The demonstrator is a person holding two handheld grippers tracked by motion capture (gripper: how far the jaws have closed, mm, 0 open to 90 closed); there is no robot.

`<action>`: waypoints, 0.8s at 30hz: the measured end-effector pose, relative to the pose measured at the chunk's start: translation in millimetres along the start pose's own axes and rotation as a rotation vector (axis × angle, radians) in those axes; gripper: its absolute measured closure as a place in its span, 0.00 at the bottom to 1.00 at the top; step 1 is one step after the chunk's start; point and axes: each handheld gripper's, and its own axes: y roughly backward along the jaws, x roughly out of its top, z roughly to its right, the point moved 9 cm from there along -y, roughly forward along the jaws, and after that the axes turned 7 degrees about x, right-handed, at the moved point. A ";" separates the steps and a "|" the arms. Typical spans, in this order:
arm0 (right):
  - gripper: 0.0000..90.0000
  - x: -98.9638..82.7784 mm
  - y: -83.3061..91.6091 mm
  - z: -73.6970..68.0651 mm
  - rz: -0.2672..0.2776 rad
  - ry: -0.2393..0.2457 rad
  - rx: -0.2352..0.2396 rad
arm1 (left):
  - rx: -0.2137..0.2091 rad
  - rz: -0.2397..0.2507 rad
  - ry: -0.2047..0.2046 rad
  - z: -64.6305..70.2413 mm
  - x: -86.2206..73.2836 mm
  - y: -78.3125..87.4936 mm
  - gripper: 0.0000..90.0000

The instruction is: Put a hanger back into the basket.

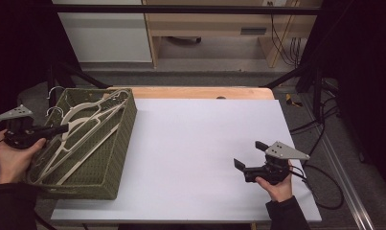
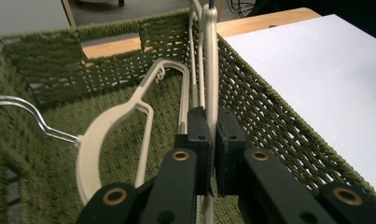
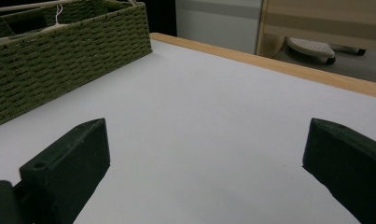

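A green woven basket (image 1: 127, 125) at the table's left holds several cream plastic hangers (image 1: 92, 122) with metal hooks. My left gripper (image 1: 63, 128) reaches into it from the left. In the left gripper view the left gripper (image 2: 212, 116) is shut on the thin bar of one cream hanger (image 2: 210, 56), which stands on edge along the basket's wall (image 2: 279, 121). Another hanger (image 2: 111, 126) lies flat on the basket floor. My right gripper (image 1: 249, 154) rests low over the white tabletop at the right, and its jaws stand wide open with nothing between them (image 3: 204, 154).
The white board (image 1: 205, 139) covers most of the wooden table (image 1: 200, 92). The basket (image 3: 59, 51) lies far to the left of the right gripper. Cables trail off the table's right side (image 1: 320, 182). Black frame bars stand at the back corners.
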 end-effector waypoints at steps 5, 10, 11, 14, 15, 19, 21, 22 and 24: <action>0.02 0.0 -0.1 -0.6 0.001 -0.001 0.002 | 0.003 -0.031 0.042 1.9 -12.9 -11.1 0.95; 0.01 0.4 0.6 -0.5 0.002 -0.002 0.002 | 0.002 -0.056 0.096 2.6 -27.8 -25.0 0.95; 0.01 0.4 0.6 -0.5 0.002 -0.002 0.002 | 0.002 -0.056 0.096 2.6 -27.8 -25.0 0.95; 0.01 0.2 0.4 -0.8 0.000 -0.002 0.004 | -0.010 -0.045 0.131 1.9 -33.0 -27.2 0.94; 0.01 0.3 0.4 -0.8 0.001 -0.002 0.004 | -0.010 -0.044 0.141 1.3 -34.8 -27.6 0.94; 0.01 0.3 0.8 -0.9 0.000 -0.001 0.006 | 0.022 -0.053 0.161 -2.0 -40.7 -30.9 0.93; 0.01 0.2 0.9 -0.9 -0.001 0.001 0.007 | 0.039 -0.066 0.181 -5.9 -45.2 -32.9 0.92; 0.01 0.1 1.1 -1.1 -0.003 0.003 0.009 | 0.054 -0.078 0.183 -8.8 -48.6 -34.3 0.91; 0.02 0.1 1.2 -0.9 -0.002 0.004 0.010 | 0.084 -0.093 0.202 -13.9 -52.3 -36.2 0.91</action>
